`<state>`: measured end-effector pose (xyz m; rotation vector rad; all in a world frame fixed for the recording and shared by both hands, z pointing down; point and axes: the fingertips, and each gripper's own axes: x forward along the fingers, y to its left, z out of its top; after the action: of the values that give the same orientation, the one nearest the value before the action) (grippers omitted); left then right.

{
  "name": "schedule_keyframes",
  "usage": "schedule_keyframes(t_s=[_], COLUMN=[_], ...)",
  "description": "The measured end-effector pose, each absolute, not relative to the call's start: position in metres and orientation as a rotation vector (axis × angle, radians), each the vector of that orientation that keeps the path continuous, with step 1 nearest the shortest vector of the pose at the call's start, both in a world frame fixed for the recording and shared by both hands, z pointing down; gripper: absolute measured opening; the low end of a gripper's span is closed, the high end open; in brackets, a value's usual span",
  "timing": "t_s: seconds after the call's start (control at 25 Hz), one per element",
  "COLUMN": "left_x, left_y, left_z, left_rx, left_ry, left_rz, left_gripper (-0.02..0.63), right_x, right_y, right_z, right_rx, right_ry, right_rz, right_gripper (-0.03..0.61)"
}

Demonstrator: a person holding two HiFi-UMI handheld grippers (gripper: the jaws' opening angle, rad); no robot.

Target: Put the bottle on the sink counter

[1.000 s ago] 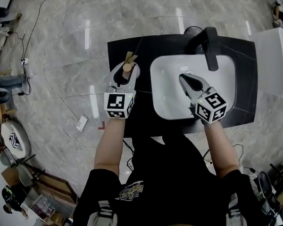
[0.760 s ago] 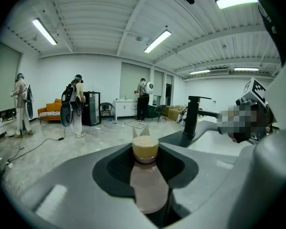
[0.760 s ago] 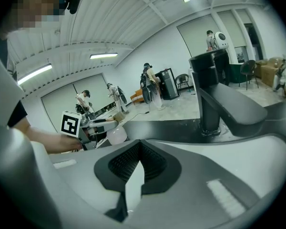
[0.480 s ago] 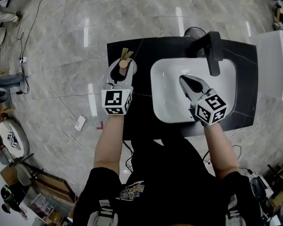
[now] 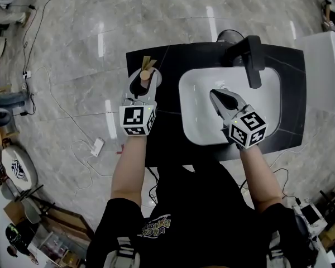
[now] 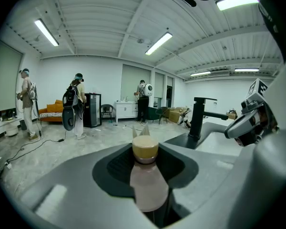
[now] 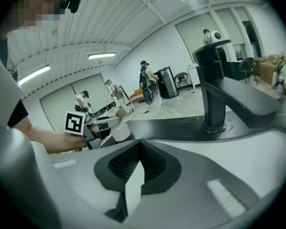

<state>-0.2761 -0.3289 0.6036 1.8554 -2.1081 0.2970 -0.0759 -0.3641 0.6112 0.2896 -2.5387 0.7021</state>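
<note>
Gripping the tan-capped bottle (image 6: pixel 146 182) upright in the left gripper (image 5: pixel 144 84) over the black sink counter (image 5: pixel 167 130), just left of the white basin (image 5: pixel 196 119), with right gripper (image 5: pixel 218 96) jaws together, empty, over the basin near the black faucet (image 5: pixel 251 60).

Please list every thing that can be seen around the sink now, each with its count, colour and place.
counter: 1, black, under both grippers
sink basin: 1, white, set in the counter's right part
faucet: 1, black, at the basin's far edge
bottle: 1, pale pink with a tan cap, over the counter's left part
pale sticks: a few, tan, just beyond the bottle; I cannot tell what they are
box: 1, white, right of the counter
power strip: 1, white, on the floor at left
left gripper: 1, grey, shut on the bottle
right gripper: 1, grey, shut and empty, over the basin
</note>
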Motion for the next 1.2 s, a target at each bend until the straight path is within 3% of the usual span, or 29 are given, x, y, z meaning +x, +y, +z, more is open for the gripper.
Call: schedule_keyframes(t_s=[1.2], left_x=[-0.260], left_y=[-0.279], left_z=[0.582], left_rx=[1.934], left_ry=[-2.003], left_rz=[0.331], left_gripper=[0.155], right_x=[-0.073], right_y=[-0.325], right_z=[0.571], right_rx=[0.450], right_ry=[-2.612], right_rz=[0.743], right_gripper=[0.028])
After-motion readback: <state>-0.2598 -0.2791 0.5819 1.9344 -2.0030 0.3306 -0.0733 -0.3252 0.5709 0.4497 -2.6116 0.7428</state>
